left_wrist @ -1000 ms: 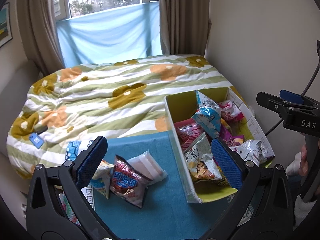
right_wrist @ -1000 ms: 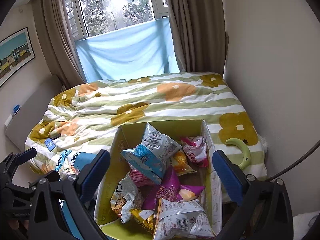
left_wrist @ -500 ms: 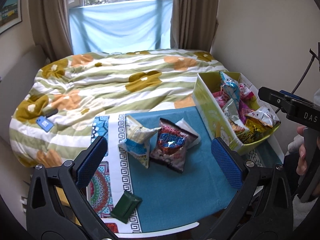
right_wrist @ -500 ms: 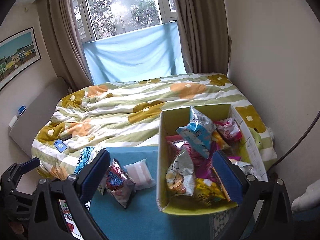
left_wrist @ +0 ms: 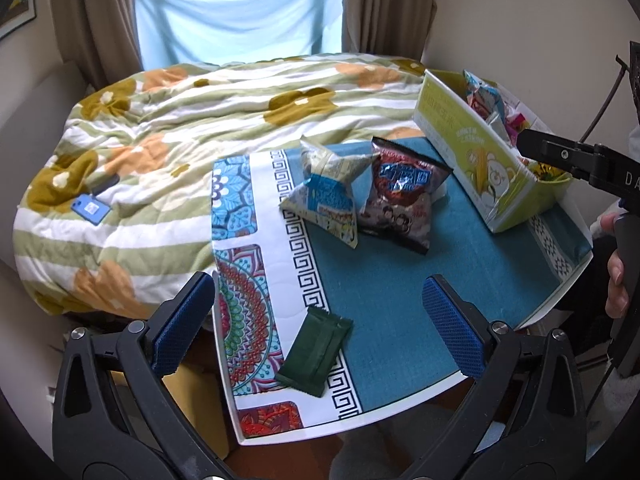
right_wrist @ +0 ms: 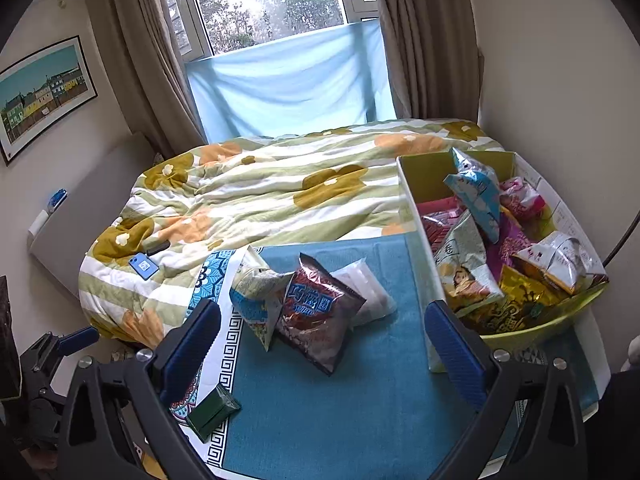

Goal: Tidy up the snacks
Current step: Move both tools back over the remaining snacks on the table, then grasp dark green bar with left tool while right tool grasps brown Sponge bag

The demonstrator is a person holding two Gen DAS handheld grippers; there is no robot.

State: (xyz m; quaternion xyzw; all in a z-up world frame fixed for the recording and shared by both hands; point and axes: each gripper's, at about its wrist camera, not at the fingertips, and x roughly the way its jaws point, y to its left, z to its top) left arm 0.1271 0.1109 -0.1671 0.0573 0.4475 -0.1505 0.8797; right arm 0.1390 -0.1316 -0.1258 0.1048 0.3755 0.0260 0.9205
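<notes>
A: Beside the box (right_wrist: pixel 412 216), on the blue mat (left_wrist: pixel 380 280): four snacks lying loose. Why out there?

B: Probably waiting to go in with the rest. Lots of bags piled inside the box already. Open on top, so easy to drop more in.

A: Which ones outside the box?

B: Dark red bag (right_wrist: pixel 316 312), flat on the mat, near the box. Blue and white bag (right_wrist: pixel 256 296), leaning on the red one, on the side away from the box. White pack (right_wrist: pixel 368 292), half tucked under the red bag, closest to the box. Green bar (left_wrist: pixel 316 350), farthest from the box, alone by the mat's patterned edge.

A: And the claws?

B: Left claw (left_wrist: pixel 316 286): wide apart, holding nothing. Right claw (right_wrist: pixel 322 312): same, spread wide and empty. Both up above the mat, touching nothing, maybe to look and choose.

A: Snacks from the claws?

B: Green bar low between the left claw's fingers, just below. Red bag straight ahead between the right claw's fingers, box off past the right finger.
</notes>
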